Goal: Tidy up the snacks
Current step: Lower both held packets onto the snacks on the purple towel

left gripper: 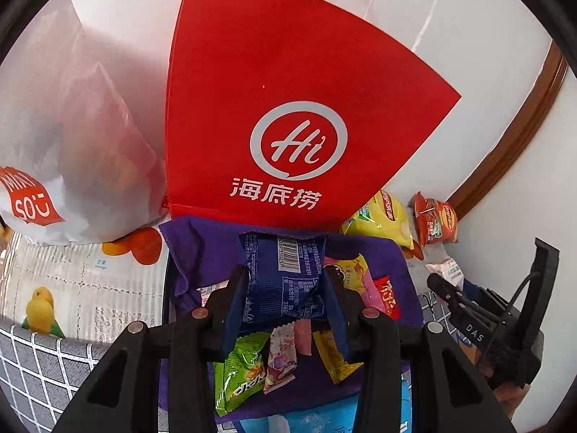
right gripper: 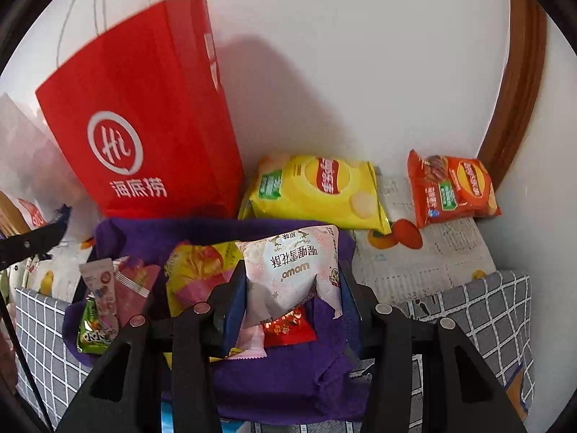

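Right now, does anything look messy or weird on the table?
Yes. The red paper bag leans crookedly against the wall instead of standing straight. Small snack packets lie jumbled on the purple cloth, which is rumpled. The yellow chip bag and orange chip bag sit apart by the wall.

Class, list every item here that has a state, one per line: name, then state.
Left gripper: shut on dark blue snack packet.
Right gripper: shut on pale pink snack packet.
Red paper bag: upright.
Yellow crisp bag: lying sealed.
Orange crisp bag: lying sealed.
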Action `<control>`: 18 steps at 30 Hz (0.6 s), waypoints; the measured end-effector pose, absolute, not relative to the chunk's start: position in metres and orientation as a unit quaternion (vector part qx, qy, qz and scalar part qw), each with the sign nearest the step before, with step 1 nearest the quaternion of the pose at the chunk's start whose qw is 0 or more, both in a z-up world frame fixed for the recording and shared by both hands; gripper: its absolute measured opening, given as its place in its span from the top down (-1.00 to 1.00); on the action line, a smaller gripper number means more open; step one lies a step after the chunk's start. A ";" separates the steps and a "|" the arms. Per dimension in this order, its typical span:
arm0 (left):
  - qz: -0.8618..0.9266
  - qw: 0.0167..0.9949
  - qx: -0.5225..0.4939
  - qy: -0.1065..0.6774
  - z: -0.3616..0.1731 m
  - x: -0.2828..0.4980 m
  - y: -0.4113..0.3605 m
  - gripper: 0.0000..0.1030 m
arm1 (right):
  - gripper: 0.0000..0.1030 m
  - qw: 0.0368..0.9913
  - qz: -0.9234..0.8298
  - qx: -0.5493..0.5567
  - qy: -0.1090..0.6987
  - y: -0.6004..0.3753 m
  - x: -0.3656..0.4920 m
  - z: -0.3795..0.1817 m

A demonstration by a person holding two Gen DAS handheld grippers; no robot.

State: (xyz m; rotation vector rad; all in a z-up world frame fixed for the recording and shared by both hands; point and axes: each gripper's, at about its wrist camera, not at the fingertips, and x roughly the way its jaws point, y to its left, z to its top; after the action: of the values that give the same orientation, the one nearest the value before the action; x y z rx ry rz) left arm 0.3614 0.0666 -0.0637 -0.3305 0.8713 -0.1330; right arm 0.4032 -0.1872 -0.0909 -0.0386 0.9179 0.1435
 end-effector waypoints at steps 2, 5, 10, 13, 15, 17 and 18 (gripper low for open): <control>-0.064 0.890 -0.159 0.422 -0.065 0.362 0.066 0.24 | 0.10 0.889 0.071 -0.018 0.452 -0.186 0.406 -0.096; -0.066 0.889 -0.156 0.424 -0.067 0.362 0.065 0.24 | 0.10 0.884 0.072 -0.019 0.461 -0.184 0.408 -0.103; -0.068 0.888 -0.153 0.428 -0.070 0.363 0.063 0.24 | 0.10 0.875 0.071 -0.029 0.477 -0.177 0.412 -0.115; -0.069 0.885 -0.153 0.434 -0.074 0.364 0.062 0.24 | 0.10 0.872 0.067 -0.033 0.483 -0.175 0.413 -0.120; -0.069 0.883 -0.153 0.439 -0.076 0.366 0.061 0.24 | 0.10 0.869 0.067 -0.033 0.489 -0.175 0.415 -0.123; -0.069 0.882 -0.150 0.441 -0.077 0.366 0.060 0.24 | 0.09 0.867 0.066 -0.031 0.494 -0.175 0.416 -0.126; -0.069 0.882 -0.148 0.442 -0.077 0.366 0.059 0.24 | 0.09 0.865 0.067 -0.031 0.497 -0.175 0.416 -0.127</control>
State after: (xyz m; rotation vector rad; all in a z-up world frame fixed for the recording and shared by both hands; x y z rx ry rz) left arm 0.3662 0.0593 -0.0774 -0.3088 0.9207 -0.1435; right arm 0.4165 -0.1749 -0.1268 -0.0653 1.0410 0.1397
